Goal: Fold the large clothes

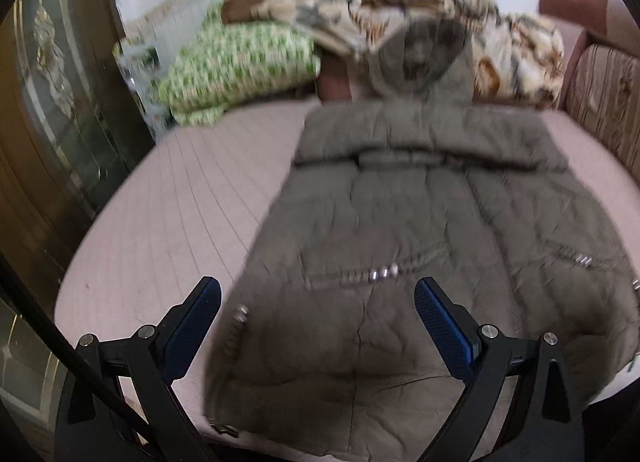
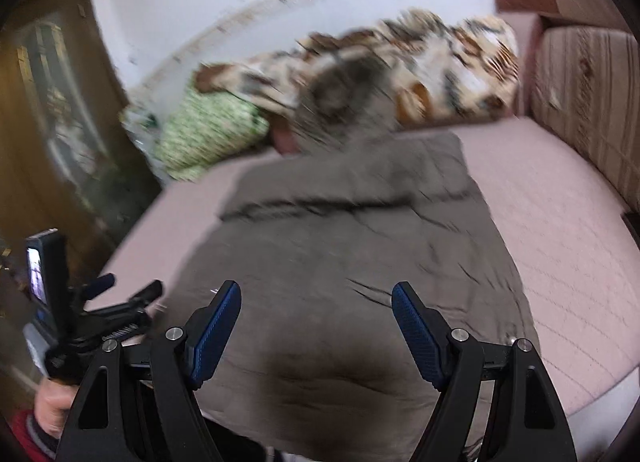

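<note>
Coat [image 1: 400, 222]: one padded olive-grey hooded garment, laid flat on a pink bed [image 1: 180, 190], filling the centre and lower half of both frames, hood [image 1: 416, 58] toward the upper centre. It is judged bulky, soft and springy, light for its size, with a rather slick shell; a hold is best taken at the hem corners or side seams, where a thin edge can be pinched.

Left gripper [image 1: 318, 290]: jaws spread wide above the hem at lower centre, nothing held.

Right gripper [image 2: 316, 294]: jaws likewise spread wide, nothing between them.

Surroundings: green patterned pillow [image 1: 236, 62] at upper left, brown-and-cream blanket [image 1: 516, 42] at upper right, striped sofa arm [image 2: 588, 102] at right edge.

View differences: metal snaps [image 1: 380, 272] along the coat are shown only in the left wrist view. The other handheld tool and a hand [image 2: 52, 406] at lower left are shown only in the right wrist view.
</note>
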`<state>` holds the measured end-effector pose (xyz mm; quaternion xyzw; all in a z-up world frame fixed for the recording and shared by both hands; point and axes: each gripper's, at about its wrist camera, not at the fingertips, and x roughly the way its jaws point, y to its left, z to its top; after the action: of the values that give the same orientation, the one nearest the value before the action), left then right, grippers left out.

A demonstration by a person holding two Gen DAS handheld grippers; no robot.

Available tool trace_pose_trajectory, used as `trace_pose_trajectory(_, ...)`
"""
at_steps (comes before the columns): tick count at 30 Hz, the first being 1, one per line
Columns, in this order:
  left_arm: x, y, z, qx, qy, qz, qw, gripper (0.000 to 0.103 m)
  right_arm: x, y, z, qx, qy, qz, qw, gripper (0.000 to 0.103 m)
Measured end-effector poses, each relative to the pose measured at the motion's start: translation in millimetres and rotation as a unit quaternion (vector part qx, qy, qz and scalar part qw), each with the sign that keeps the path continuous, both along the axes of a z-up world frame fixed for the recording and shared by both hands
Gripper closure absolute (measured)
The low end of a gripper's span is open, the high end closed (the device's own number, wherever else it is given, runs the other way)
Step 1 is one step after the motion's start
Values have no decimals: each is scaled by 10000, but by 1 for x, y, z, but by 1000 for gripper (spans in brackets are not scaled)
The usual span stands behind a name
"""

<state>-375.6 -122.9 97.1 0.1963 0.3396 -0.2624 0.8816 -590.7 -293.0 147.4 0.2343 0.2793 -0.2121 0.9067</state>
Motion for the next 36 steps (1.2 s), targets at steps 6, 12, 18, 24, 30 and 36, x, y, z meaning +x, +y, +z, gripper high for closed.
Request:
trace_pose_trajectory(6,8,-4,-49,317,402,76,9987,6,11,-23,-50,112,577,-163,9981,21)
trace_pose_trajectory(12,12,-2,-61,457,550,49,9974,6,21,-25,-82,408,812,-4,9959,21)
trace_pose_trajectory(18,14,4,-23,52,331,9,9994,6,14,-21,-66,385,613,-13,9974,21)
trace_pose_trajectory(24,29,3,24,-398,199,-47,9990,6,9,-28,-37,348,317,-115,9988,21)
trace_pose_trajectory(30,51,-14,37,-506,159,-19,9986,6,13,-39,-16,267,189,-178,9993,21)
trace_pose_trajectory(36,73,-51,30,-575,248,-21,9980,6,36,-53,-17,302,360,-133,9988,21)
